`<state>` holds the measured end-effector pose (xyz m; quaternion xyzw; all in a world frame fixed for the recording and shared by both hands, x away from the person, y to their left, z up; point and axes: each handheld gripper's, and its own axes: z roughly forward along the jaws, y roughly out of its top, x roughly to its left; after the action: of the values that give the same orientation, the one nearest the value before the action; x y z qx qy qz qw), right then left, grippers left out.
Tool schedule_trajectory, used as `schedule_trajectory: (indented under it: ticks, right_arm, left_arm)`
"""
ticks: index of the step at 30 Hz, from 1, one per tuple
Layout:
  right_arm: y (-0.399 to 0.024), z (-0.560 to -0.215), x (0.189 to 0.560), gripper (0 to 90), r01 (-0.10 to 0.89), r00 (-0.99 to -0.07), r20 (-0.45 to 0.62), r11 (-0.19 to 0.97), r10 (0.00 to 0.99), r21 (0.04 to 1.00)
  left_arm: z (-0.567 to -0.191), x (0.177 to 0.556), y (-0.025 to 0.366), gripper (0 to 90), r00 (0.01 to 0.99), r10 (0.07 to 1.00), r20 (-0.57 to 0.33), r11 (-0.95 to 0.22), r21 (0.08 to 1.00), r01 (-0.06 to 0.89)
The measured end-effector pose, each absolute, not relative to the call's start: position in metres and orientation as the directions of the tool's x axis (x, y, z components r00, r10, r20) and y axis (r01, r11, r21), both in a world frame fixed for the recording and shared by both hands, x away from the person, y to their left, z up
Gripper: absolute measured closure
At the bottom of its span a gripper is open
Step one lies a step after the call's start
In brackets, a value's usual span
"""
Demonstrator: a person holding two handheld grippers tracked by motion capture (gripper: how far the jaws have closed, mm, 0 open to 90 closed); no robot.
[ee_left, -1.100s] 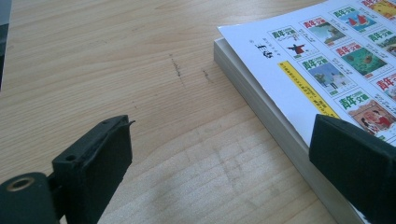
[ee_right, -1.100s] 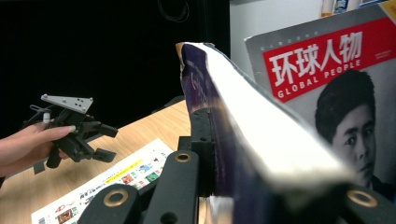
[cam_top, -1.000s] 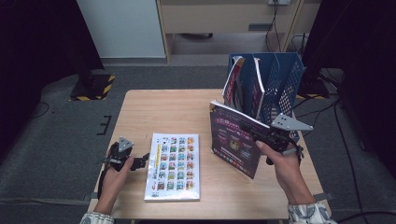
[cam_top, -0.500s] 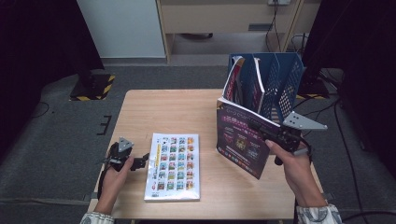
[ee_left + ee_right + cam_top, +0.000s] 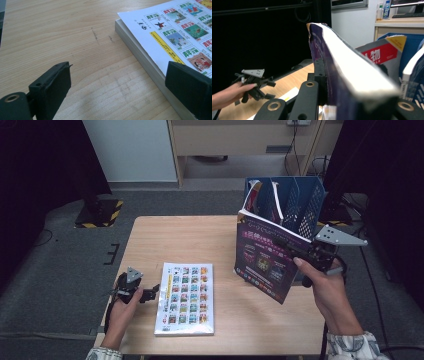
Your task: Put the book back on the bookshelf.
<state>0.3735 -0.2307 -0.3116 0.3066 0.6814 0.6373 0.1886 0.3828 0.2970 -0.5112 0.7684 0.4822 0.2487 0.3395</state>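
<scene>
A purple magazine (image 5: 262, 260) hangs nearly upright above the table's right side, just in front of the blue file rack (image 5: 305, 202). My right gripper (image 5: 292, 249) is shut on its right edge. In the right gripper view the purple magazine (image 5: 337, 57) rises between the jaws, its white page edge facing me. A white magazine (image 5: 185, 297) with rows of small pictures lies flat near the table's front. My left gripper (image 5: 154, 291) rests open at that magazine's left edge. In the left gripper view the white magazine (image 5: 175, 32) lies beside and partly under the right jaw, and my left gripper (image 5: 120, 87) holds nothing.
The wooden table (image 5: 190, 240) has bare room at its back left. The rack stands at the back right corner and holds a red-covered magazine (image 5: 382, 53) and others. Dark floor and a cabinet (image 5: 235, 140) lie beyond. The other hand's gripper (image 5: 254, 80) shows far off.
My right gripper has lifted the purple magazine up and toward the rack, and stood it more upright. The left gripper and the white magazine have stayed where they were.
</scene>
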Motion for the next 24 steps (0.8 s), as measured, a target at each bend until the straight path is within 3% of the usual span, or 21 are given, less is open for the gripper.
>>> schedule_trajectory:
  ticks: [24]
  right_arm:
    - [-0.256, -0.296, 0.381, 83.7, 0.187, -0.661, 0.132, -0.009, 0.739, 0.982]
  left_arm:
    - [-0.512, 0.383, 0.297, 6.1, 0.408, 0.911, 0.054, -0.303, 0.759, 0.576]
